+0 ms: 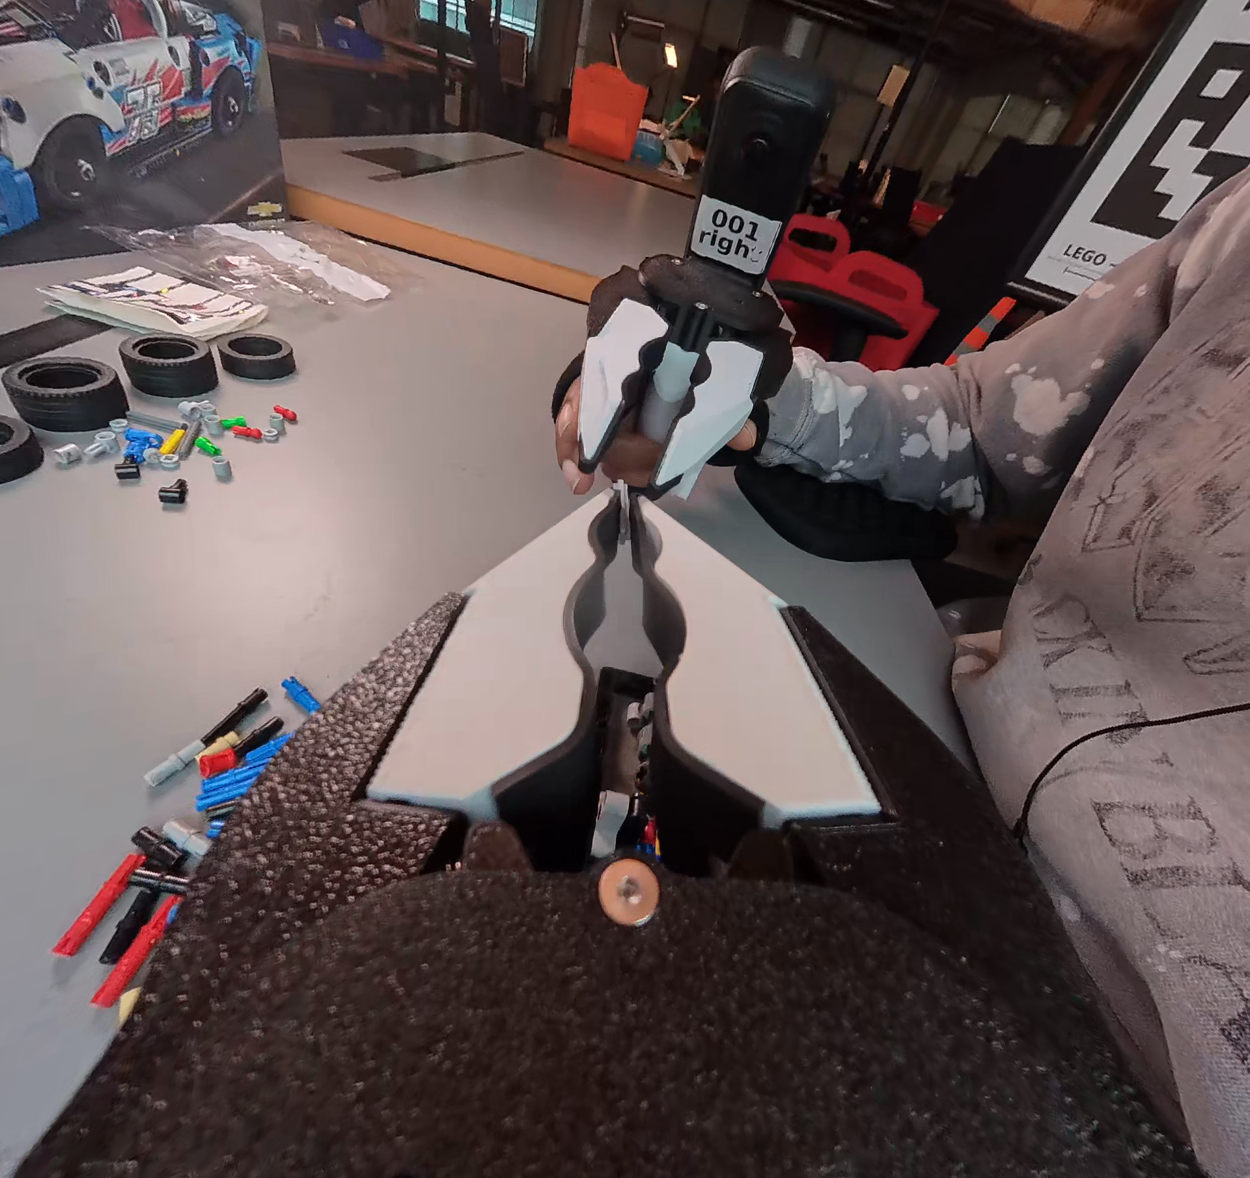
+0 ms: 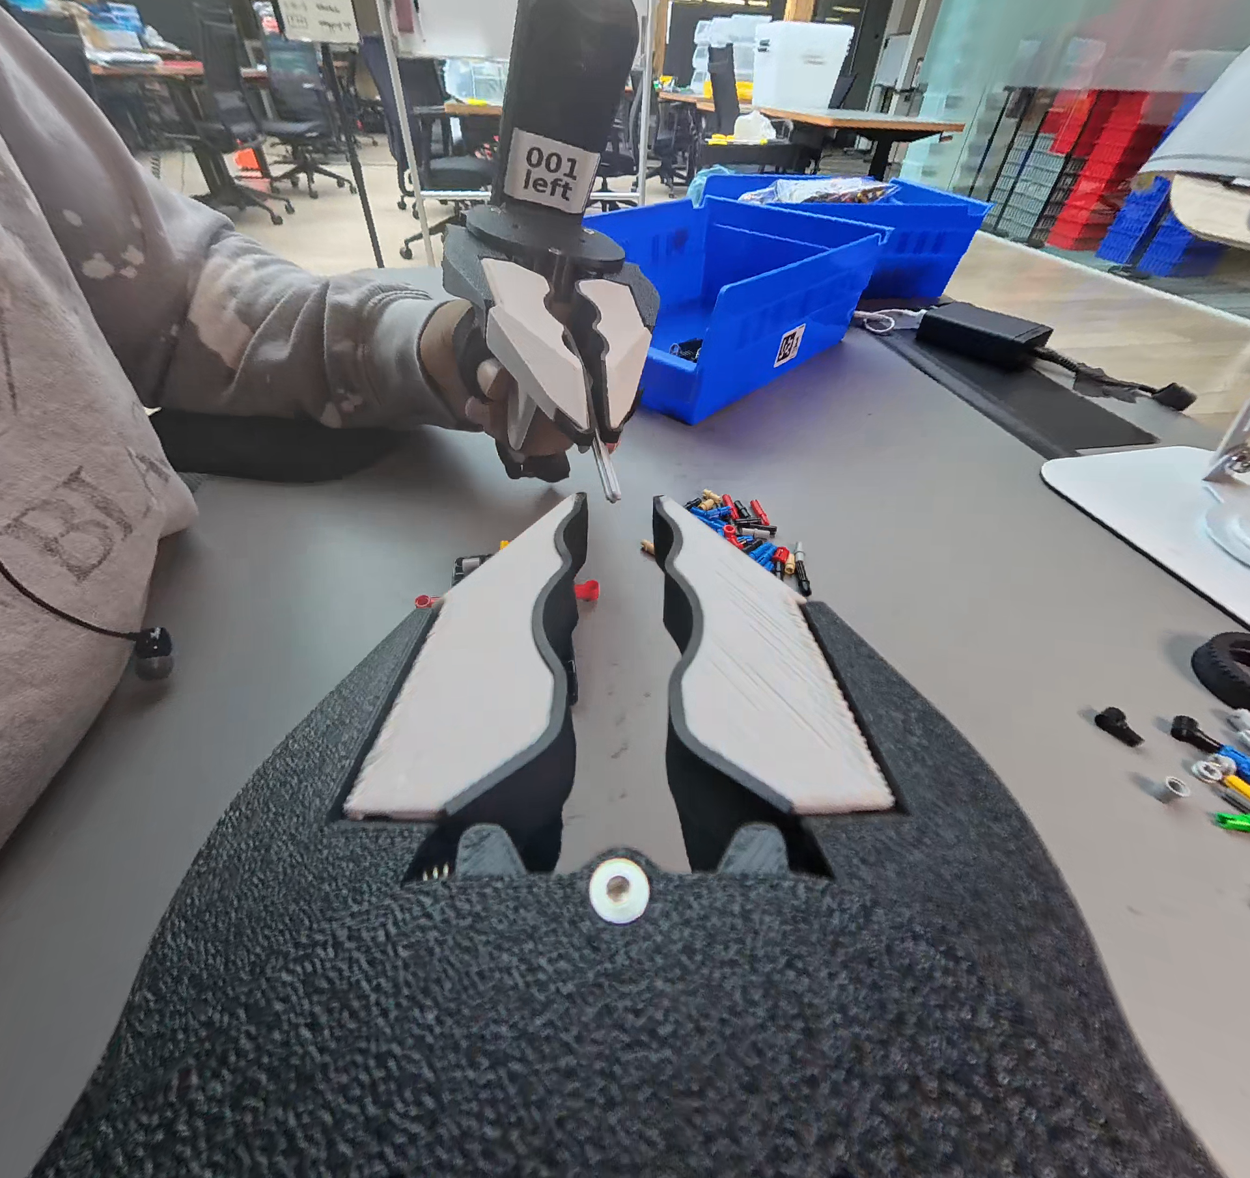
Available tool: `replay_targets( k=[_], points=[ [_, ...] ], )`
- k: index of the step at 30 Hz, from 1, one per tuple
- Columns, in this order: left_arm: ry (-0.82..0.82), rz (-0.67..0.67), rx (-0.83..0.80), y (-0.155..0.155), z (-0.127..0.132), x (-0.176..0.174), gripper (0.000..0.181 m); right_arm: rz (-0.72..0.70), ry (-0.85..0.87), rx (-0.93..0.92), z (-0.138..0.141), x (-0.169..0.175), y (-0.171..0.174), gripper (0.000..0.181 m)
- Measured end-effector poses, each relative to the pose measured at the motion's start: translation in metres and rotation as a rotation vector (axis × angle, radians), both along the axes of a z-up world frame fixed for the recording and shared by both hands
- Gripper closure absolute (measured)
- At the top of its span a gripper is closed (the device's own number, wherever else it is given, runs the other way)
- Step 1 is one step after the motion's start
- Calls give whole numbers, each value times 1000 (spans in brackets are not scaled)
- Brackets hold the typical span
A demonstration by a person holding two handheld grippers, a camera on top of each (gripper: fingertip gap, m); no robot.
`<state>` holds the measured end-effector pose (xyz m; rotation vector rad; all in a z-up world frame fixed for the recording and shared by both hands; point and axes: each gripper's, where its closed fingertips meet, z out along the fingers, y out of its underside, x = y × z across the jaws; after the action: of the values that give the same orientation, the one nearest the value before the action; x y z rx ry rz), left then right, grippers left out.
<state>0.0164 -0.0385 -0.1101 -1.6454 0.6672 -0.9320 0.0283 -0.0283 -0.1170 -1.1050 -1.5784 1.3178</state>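
Nearest in the right wrist view we see the right gripper point(image 2: 619, 510) with its fingers spread apart over the grey worktop point(image 2: 913, 537), nothing between them. Just beyond its tips hangs a thin grey axle point(image 2: 607, 473), pinched at its upper end by the closed fingers of the left gripper point(image 2: 595, 435); its long axis is steep, and the free end points down toward the worktop. A pile of small pins point(image 2: 744, 530) lies to the right. Farther, two blue bins point(image 2: 778, 293) stand. In the left wrist view we count four black tyres point(image 1: 169, 364).

Each tool point(image 2: 619, 503) has 2 white fingers point(image 2: 473, 686) on pebbled black; sleeves point(image 1: 947, 429) grey, bleach-spotted.
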Motion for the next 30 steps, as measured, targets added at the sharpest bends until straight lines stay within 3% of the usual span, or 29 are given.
replay_targets(
  k=[11,15,21,24,27,30],
  points=[
    [32,-72,29,-10,-3,11,177,63,-7,75,-2,0,-19,177],
    [130,-63,50,-10,-11,7,157,44,-24,101,-4,4,-12,177],
    [179,-64,31,-10,-21,9,177,60,-49,117,-10,4,-16,177],
    [175,-36,21,-6,-20,7,177,42,-46,108,-9,2,-11,177],
    [174,87,20,9,-17,-6,171,-82,-77,133,-8,-1,24,177],
    [158,182,6,20,-14,-25,155,-479,-251,205,-24,-3,125,177]
  ],
)
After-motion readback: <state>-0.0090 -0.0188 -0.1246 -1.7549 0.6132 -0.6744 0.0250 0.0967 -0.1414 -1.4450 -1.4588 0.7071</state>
